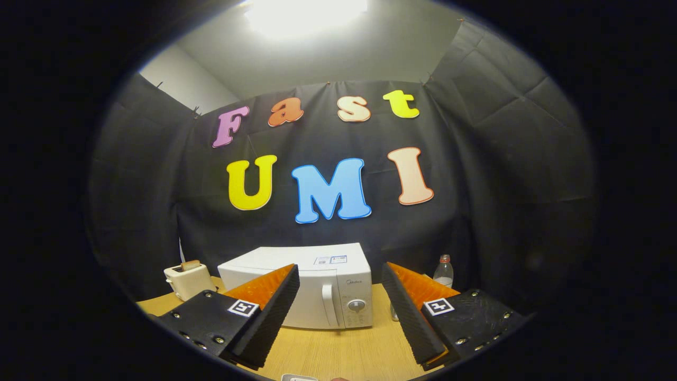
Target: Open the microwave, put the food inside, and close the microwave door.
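Your desk (338,352) carries everything, and the microwave (307,286) is the landmark on it: a white box set well back toward the booth wall, door shut, with a vertical handle (330,305) just left of its control panel and a round dial (356,305) on that panel. It faces you square on, which I take to be deliberate, so the handle can be reached straight ahead. Left of the microwave stands a cream toaster (188,279) with a slice in its slot, possibly the food, though you cannot be sure from here. Right of the microwave stands a clear bottle (444,272) with a red cap. Your tongs (341,312) hang released, fingers spread wide and gripping nothing, framing the microwave's front between them and well short of it. By my reading the door is the first job, and no step is done yet.
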`<state>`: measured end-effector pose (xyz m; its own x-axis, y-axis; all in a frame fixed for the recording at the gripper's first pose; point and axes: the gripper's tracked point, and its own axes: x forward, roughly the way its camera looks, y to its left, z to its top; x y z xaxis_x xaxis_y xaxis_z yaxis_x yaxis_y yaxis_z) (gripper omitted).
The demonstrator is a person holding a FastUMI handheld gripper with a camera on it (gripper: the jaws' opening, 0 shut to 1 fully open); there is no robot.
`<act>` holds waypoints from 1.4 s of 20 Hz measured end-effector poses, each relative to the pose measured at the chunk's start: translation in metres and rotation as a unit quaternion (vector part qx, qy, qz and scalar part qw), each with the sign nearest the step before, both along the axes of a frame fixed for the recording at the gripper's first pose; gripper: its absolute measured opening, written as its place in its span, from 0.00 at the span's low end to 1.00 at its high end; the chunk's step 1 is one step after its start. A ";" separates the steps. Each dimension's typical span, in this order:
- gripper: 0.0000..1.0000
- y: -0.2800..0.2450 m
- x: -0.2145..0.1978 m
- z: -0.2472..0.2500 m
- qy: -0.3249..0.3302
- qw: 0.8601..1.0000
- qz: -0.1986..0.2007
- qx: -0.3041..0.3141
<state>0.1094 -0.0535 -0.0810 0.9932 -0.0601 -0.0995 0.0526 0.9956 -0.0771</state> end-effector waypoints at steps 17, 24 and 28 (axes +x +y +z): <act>0.98 -0.004 0.112 -0.116 0.075 0.997 0.006 -0.028; 0.96 -0.004 0.134 -0.167 0.123 0.992 0.003 -0.022; 0.88 -0.001 0.140 -0.189 0.150 0.989 0.003 -0.006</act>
<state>0.2499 -0.0544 -0.2698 0.9193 -0.0568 -0.3894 0.0193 0.9948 -0.0996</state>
